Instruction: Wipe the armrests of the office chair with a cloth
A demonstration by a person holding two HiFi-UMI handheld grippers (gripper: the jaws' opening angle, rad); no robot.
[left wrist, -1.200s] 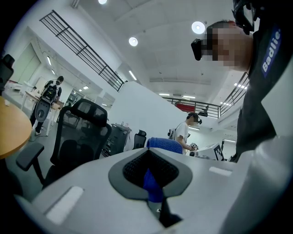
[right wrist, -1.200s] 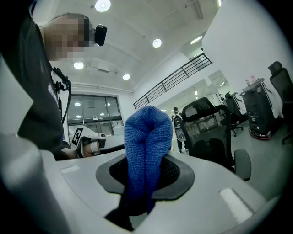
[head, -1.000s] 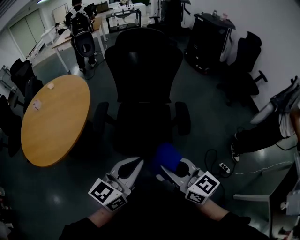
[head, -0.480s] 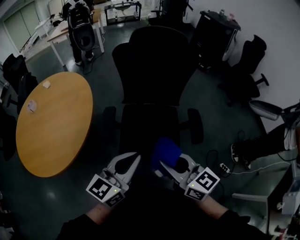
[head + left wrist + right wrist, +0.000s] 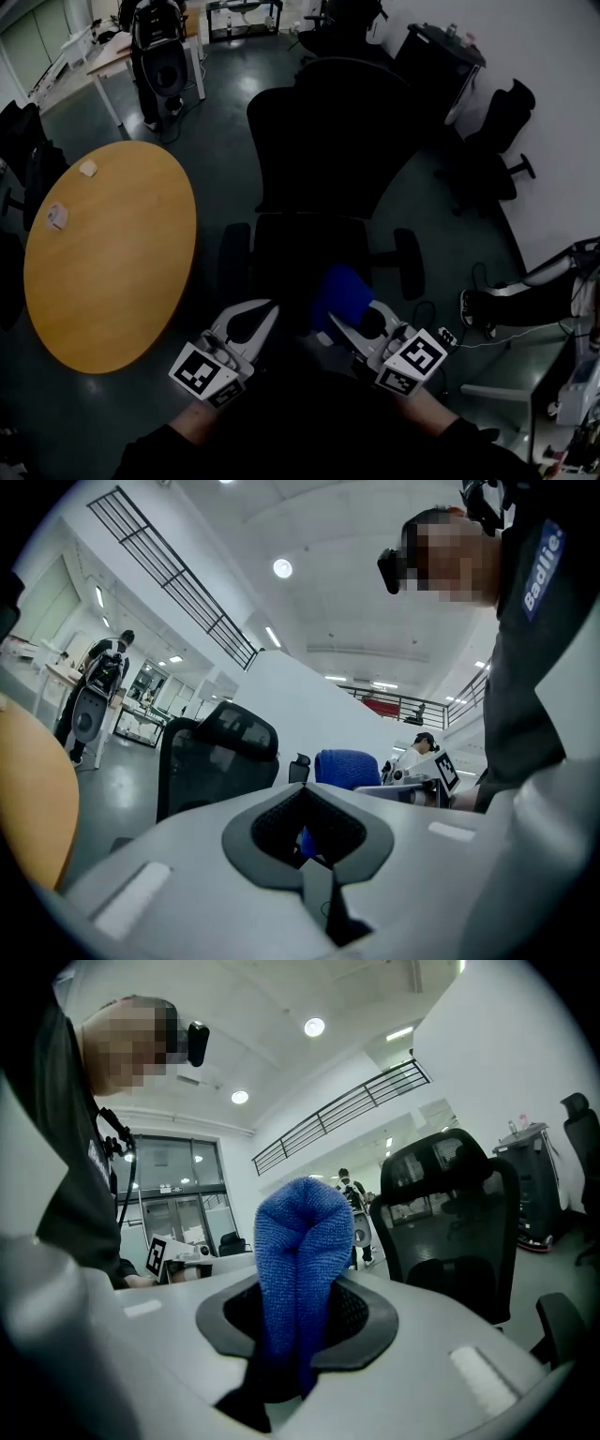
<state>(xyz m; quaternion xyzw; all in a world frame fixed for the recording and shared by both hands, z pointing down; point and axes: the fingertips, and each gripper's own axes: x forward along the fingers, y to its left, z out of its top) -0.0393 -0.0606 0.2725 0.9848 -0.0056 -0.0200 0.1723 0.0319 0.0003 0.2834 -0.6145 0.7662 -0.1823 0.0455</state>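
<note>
A black office chair (image 5: pixel 323 141) stands right before me, its left armrest (image 5: pixel 234 262) and right armrest (image 5: pixel 409 264) on either side of the seat. My right gripper (image 5: pixel 339 326) is shut on a folded blue cloth (image 5: pixel 337 292) that sticks up out of its jaws (image 5: pixel 300 1260), short of the seat's front edge. My left gripper (image 5: pixel 262 319) hovers beside it, shut and holding nothing (image 5: pixel 303 799). Neither gripper touches the chair. In the left gripper view the cloth (image 5: pixel 347 766) shows beyond the jaws, next to the chair's back (image 5: pixel 217 752).
A round wooden table (image 5: pixel 112 253) with two small items lies to the left. A person with a backpack (image 5: pixel 155 47) stands by desks at the back. A black cabinet (image 5: pixel 431 66), a second black chair (image 5: pixel 497 141) and a floor power strip (image 5: pixel 448 336) lie to the right.
The head view has drawn nearer to the chair, which now sits lower and further right. Both grippers hold their pose, the cloth still gripped. The legs at the right have slid mostly out of view.
</note>
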